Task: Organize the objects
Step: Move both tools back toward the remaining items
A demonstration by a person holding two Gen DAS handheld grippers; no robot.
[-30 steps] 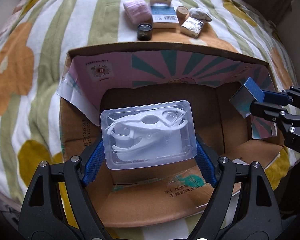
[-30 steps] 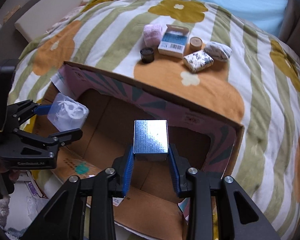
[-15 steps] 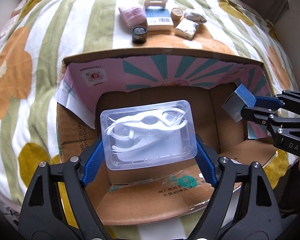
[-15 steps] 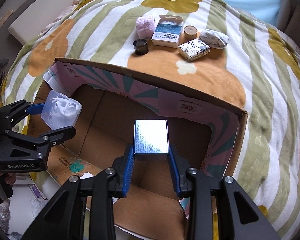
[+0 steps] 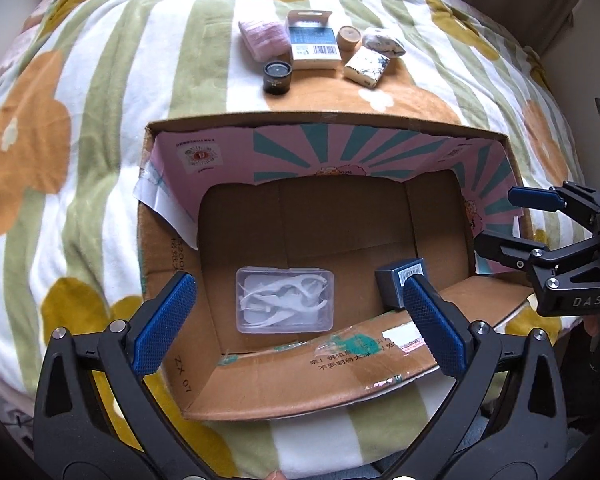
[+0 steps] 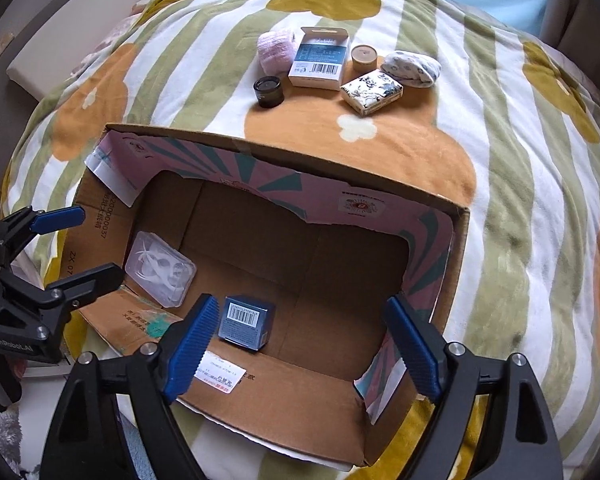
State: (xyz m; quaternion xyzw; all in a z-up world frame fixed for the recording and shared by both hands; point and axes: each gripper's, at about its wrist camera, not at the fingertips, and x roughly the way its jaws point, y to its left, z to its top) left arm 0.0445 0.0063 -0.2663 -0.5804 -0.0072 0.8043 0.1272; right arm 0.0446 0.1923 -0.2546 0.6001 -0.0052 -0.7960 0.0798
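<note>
An open cardboard box (image 5: 380,364) (image 6: 284,404) lies on the flowered blanket. On its floor lie a clear plastic case of white floss picks (image 5: 285,299) (image 6: 160,274) and a small blue-grey box with a barcode (image 5: 398,282) (image 6: 246,322). My left gripper (image 5: 296,320) is open and empty above the box's near edge; it also shows in the right wrist view (image 6: 80,244). My right gripper (image 6: 300,348) is open and empty above the box; it also shows in the left wrist view (image 5: 504,220).
Beyond the box on the blanket (image 5: 100,80) lie a pink roll (image 5: 262,38) (image 6: 274,52), a blue-white carton (image 5: 314,44) (image 6: 320,58), a black jar (image 5: 277,77) (image 6: 268,91), a tan round tin (image 5: 349,38) (image 6: 364,58), a patterned packet (image 5: 367,65) (image 6: 372,92) and a patterned pouch (image 5: 384,40) (image 6: 412,68).
Both grippers have opened. The clear case and the blue-grey box have dropped from the fingers to the box floor. Both grippers have pulled back a little.
</note>
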